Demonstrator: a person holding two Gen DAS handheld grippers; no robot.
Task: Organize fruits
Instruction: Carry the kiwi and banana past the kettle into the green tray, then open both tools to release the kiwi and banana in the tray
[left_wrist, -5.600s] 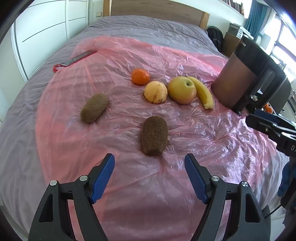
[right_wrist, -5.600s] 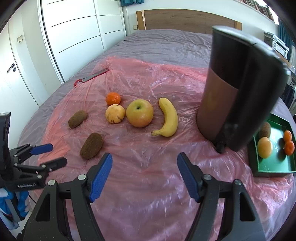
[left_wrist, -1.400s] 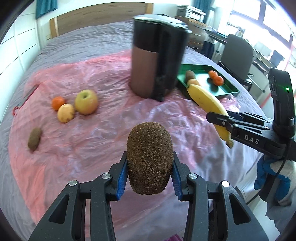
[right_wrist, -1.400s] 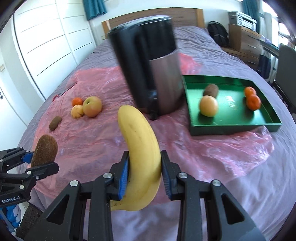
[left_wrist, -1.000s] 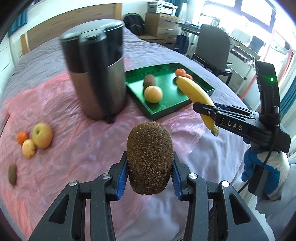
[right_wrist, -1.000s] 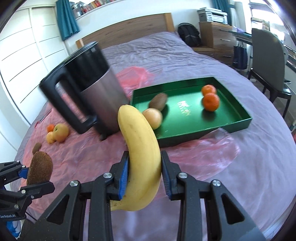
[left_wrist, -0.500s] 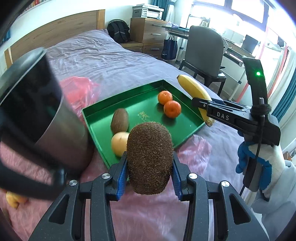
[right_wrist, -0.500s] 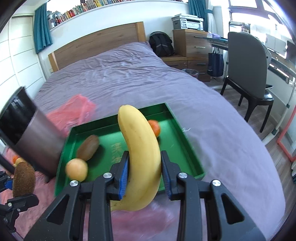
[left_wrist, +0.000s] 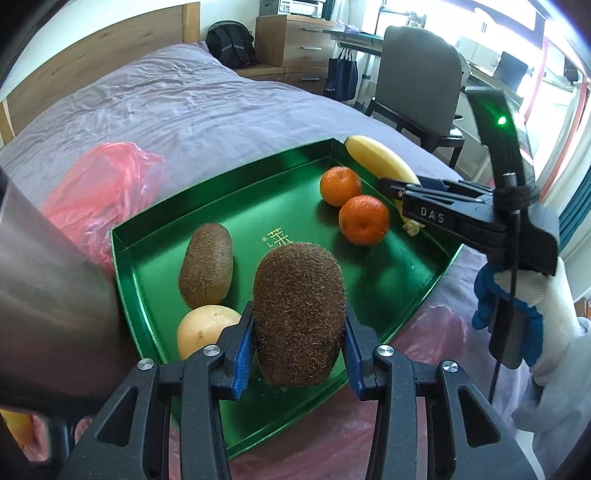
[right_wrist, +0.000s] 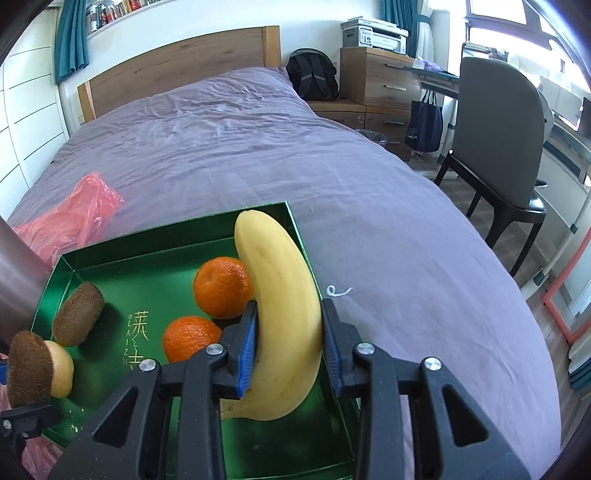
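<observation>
We count two kiwis: one clamped between the blue pads of our left gripper, the held kiwi poised above the green tray, and a second kiwi lying in the tray. Two mandarins sit there too, plus one pale round fruit — partly hidden behind the left jaw. Our right gripper is closed on the single banana, over the tray's right side. A metal jug looms close on the left, blurred and cut off. Red plastic sheet covers part of the purple bed; a chair stands beyond.
</observation>
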